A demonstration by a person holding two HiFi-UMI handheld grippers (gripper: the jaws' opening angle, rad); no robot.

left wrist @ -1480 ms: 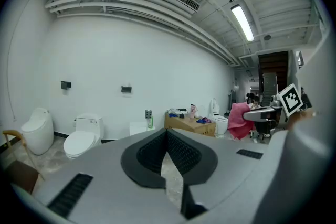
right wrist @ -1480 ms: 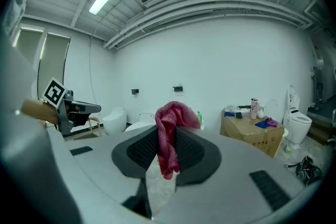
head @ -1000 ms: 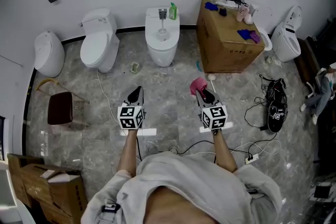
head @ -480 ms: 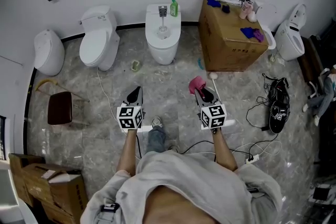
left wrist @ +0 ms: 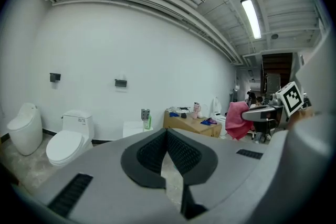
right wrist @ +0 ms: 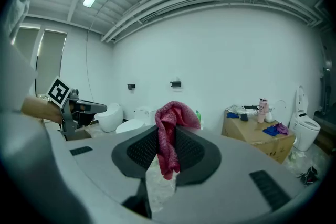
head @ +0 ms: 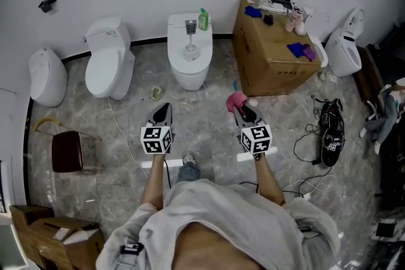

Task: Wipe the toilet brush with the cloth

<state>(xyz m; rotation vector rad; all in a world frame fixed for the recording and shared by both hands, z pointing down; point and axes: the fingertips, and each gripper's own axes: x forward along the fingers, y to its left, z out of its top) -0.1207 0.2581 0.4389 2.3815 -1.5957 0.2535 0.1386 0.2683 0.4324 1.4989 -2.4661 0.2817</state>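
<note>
Right gripper (head: 242, 112) clamps a crumpled pink cloth (right wrist: 169, 128); left gripper (head: 162, 110) is closed on nothing. A small white object (head: 252, 102), possibly the toilet brush, lies beside the brown cardboard box (head: 272, 60). Wiping looks not yet begun

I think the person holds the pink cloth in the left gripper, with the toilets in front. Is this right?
Not quite: the pink cloth is clamped in the right gripper, as the right gripper view shows. The toilets are indeed in front.
</note>
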